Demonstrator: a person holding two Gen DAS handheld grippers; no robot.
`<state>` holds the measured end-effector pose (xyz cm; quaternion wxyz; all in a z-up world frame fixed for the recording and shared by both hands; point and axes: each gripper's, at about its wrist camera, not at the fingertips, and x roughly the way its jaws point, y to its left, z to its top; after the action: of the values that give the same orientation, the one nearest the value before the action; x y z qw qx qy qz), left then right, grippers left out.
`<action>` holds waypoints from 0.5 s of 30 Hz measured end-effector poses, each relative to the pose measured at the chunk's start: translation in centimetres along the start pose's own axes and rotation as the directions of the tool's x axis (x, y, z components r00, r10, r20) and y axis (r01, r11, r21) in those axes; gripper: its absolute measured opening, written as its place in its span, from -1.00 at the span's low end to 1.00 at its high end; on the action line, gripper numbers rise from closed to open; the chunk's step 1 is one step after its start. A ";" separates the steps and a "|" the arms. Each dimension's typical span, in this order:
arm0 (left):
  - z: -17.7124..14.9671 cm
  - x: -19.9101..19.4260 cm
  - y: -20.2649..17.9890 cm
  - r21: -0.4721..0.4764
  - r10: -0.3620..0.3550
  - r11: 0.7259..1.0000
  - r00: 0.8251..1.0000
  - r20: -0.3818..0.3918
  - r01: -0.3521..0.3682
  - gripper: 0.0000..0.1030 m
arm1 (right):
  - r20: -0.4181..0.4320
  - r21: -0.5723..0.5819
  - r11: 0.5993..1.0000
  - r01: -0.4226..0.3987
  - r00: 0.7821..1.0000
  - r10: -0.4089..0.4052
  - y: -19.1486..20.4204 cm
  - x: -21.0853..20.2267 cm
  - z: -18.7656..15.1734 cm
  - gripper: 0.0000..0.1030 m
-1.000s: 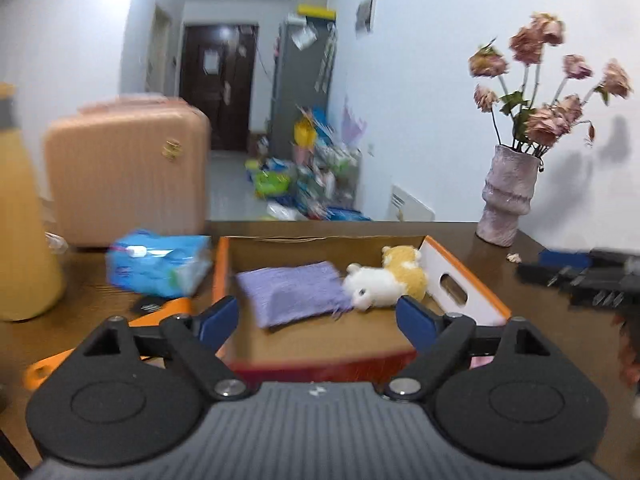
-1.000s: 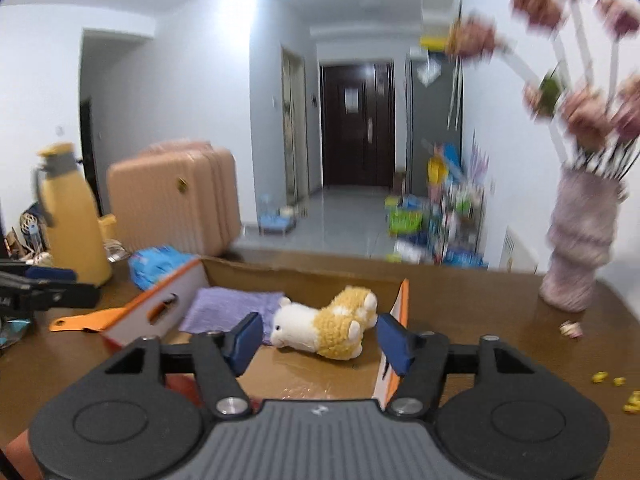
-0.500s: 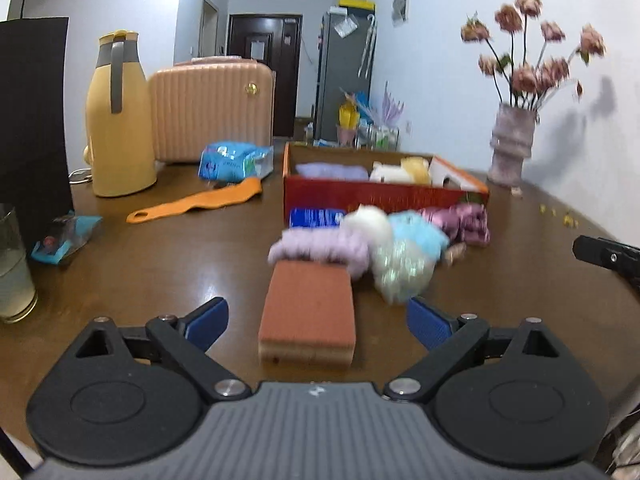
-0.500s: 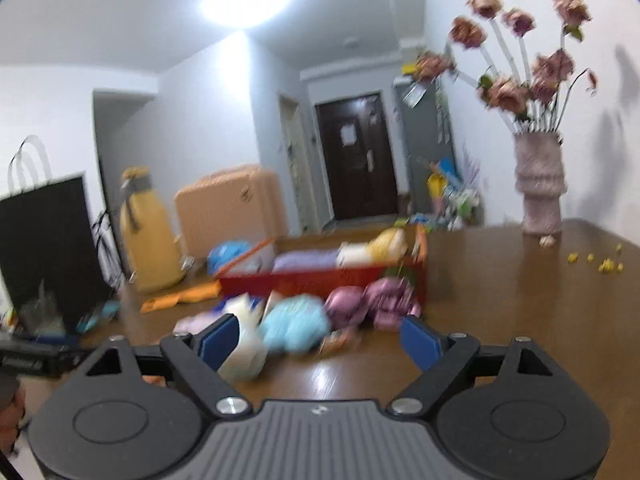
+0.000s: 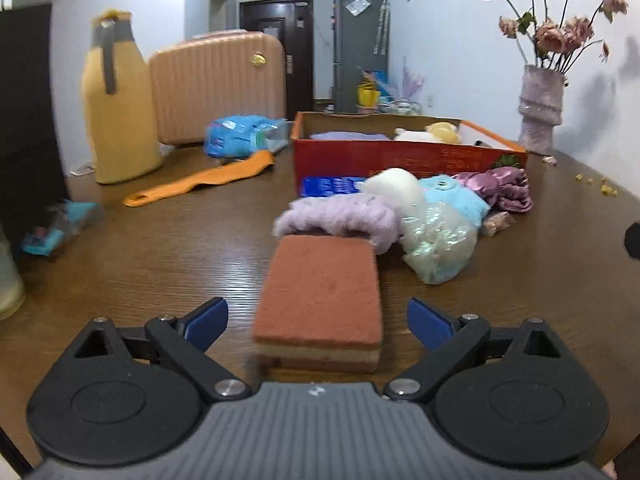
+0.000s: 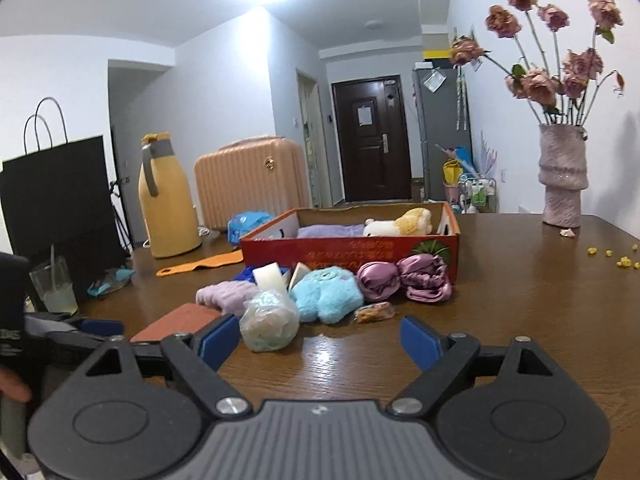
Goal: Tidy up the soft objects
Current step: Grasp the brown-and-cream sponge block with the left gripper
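Sponge [image 5: 320, 284] lies flat on the table [image 5: 160, 248], between your left gripper's [image 5: 318, 320] wide jaws (no contact). Soft pile just beyond it, box [image 5: 404, 156] farther. Your right gripper [image 6: 320, 344] hangs wide, empty.

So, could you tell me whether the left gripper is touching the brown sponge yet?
Apart. In the left wrist view, table shows between each blue pad of the left gripper and the brown sponge.

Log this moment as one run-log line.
left gripper: open, straddling sponge, no contact | right gripper: open, holding nothing | box: purple cloth, plush toy inside
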<state>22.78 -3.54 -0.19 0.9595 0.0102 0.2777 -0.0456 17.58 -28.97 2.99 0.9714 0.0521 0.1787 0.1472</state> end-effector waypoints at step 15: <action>-1.2 -2.7 11.3 -0.238 -0.024 0.971 1.000 -0.005 0.023 0.68 | -0.064 0.002 0.990 -0.138 0.988 0.138 3.7 5.1 0.6 0.69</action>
<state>20.94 8.02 0.13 0.9522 -0.1082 0.2849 -0.0233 21.33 -23.90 2.43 0.9527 0.0584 0.2058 0.2157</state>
